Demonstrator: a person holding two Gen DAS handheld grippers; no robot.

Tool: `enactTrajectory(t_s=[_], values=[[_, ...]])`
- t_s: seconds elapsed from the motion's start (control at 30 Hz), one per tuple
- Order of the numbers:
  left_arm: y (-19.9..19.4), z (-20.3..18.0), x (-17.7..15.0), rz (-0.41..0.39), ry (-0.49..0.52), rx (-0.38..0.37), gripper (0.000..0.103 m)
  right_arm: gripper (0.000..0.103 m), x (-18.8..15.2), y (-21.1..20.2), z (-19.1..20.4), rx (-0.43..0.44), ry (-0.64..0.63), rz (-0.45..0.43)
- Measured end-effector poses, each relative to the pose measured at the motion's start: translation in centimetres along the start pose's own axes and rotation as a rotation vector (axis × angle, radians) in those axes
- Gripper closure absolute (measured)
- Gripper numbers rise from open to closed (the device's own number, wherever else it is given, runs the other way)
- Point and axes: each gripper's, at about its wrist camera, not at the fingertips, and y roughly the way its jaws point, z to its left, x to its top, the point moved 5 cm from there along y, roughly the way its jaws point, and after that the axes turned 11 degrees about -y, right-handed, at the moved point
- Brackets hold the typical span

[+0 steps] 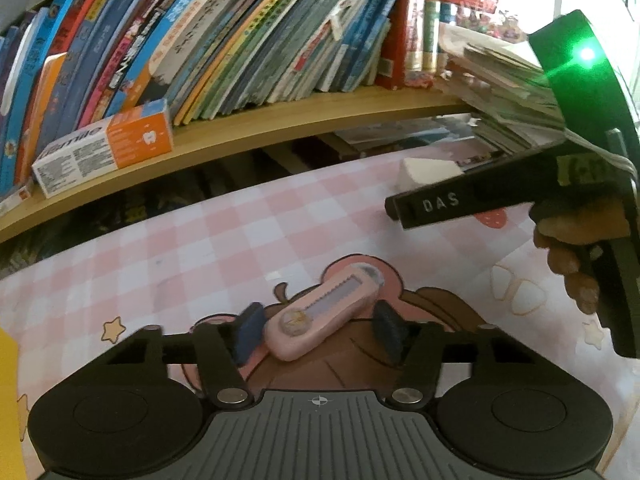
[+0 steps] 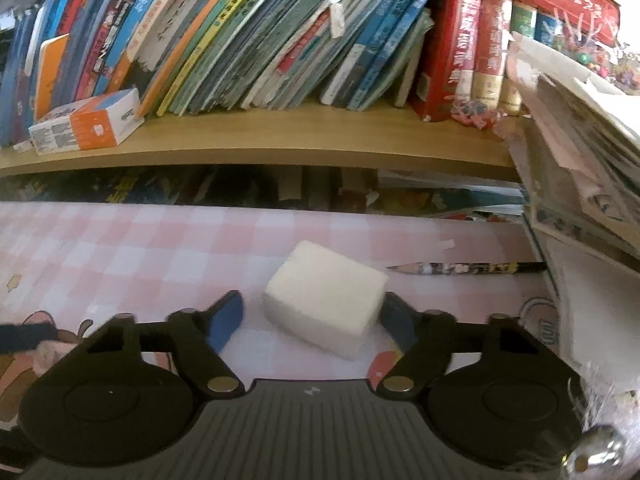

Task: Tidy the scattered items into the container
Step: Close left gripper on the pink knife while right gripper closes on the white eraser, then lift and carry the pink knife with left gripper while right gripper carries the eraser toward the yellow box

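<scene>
Left gripper (image 1: 316, 330): wide, pads astride pink cutter (image 1: 320, 314), lower centre | Right gripper (image 2: 310, 322): wide, astride white eraser (image 2: 326, 304), centre | Pencil (image 2: 464, 268) on mat (image 2: 120, 240), right | Container unseen; three items still out.

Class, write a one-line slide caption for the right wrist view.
Right claw, open, straddles a white eraser on the pink checked desk mat; a pencil lies beyond it.

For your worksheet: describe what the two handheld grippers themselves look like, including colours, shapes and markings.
Both the left gripper and right gripper are black, with round hubs, silver pivot bolts, a ribbed grey centre plate and dark blue fingers. The left view shows "DAS" lettering, a green light and a white cable on the right one.
</scene>
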Motion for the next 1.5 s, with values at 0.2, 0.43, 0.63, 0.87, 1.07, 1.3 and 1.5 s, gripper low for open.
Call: enactTrajectory(t_s=[0.2, 0.43, 0.63, 0.87, 1.07, 1.3, 1.5], values=[[-0.4, -0.7, -0.1, 0.009, 0.02, -0.013, 0.075, 0.053, -0.2, -0.6, -0.6, 0.025, 0.007, 0.007], [-1.1, -0.5, -0.3, 0.028, 0.004, -0.017, 0.078, 0.057, -0.5, -1.7, -0.3, 0.05, 0.027, 0.008], [-2.5, -0.6, 0.1, 0.001, -0.01, -0.023, 0.078, 0.057, -0.8, -2.8, 0.0, 0.066, 0.046, 0.007], [-4.6, -0.8, 0.5, -0.027, -0.018, -0.033, 0.079, 0.058, -0.4, -4.7, 0.7, 0.095, 0.051, -0.011], [-6.7, -0.9, 0.4, -0.041, -0.038, -0.046, 0.079, 0.058, -0.9, -7.1, 1.6, 0.131, 0.053, -0.02], [-8.8, -0.9, -0.7, -0.04, -0.041, -0.055, 0.079, 0.059, -2.3, -10.1, 2.8, 0.168, 0.05, -0.024], [-11.4, -0.6, -1.8, -0.046, -0.061, -0.059, 0.079, 0.059, -4.2, -12.3, 3.4, 0.172, 0.038, 0.001]])
